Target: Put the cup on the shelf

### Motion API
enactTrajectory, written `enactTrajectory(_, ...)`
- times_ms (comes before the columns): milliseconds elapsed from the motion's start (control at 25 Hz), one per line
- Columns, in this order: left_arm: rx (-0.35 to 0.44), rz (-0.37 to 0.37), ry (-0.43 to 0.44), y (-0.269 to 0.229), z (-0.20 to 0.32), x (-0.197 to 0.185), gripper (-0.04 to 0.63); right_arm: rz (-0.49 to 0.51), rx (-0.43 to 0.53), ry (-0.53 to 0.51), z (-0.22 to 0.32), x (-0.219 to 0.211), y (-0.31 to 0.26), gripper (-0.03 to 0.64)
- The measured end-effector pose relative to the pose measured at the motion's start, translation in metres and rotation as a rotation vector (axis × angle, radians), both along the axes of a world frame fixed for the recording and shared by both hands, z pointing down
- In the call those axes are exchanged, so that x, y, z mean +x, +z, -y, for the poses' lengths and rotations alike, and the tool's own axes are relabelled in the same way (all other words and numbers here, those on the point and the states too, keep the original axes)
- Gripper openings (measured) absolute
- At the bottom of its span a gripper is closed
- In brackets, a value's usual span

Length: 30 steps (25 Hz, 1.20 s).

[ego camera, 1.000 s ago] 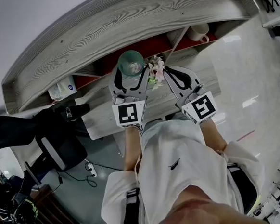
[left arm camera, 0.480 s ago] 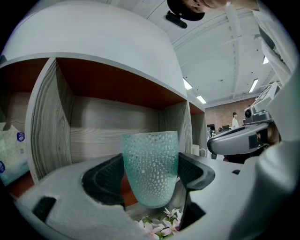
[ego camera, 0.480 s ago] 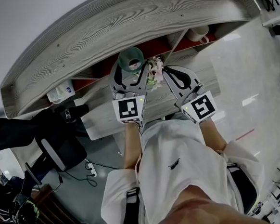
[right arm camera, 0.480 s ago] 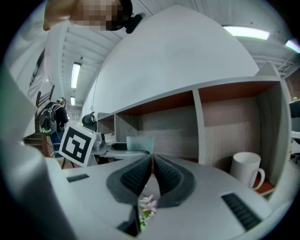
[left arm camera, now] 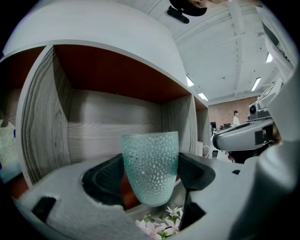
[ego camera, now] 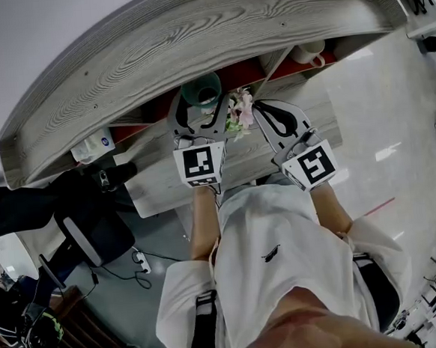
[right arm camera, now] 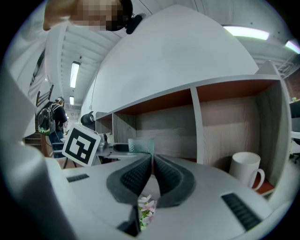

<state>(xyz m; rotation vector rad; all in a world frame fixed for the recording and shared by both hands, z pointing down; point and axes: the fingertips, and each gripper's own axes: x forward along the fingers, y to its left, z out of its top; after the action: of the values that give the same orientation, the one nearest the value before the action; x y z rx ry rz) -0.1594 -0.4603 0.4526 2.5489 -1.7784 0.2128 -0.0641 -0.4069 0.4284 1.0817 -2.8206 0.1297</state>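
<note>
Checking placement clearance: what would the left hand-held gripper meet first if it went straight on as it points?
The left hand-held gripper, shut on the teal cup, faces an open shelf compartment; the way looks free, probably up to its back wall.

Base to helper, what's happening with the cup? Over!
Left tongs shut on the green cup, at the shelf opening. Right tongs shut, empty. Flowers below, nothing blocking. Over.

Cup and white mug partly under shelf top, flowers mostly behind fingers.
</note>
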Motion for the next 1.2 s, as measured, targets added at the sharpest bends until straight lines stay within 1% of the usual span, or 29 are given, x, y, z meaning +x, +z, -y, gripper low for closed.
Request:
enactTrajectory(680,-0.018,0.050,-0.033,0.002,0.024,-0.003,0.374,0.009,-0.006,0.001,0.007,-0.004,0.001,0.038)
enactTrajectory(1200,-0.001,0.061,-0.040,-0.001,0.024,-0.002,0.376,0.013,0.001,0.002,0.006,-0.002,-0.001,0.038)
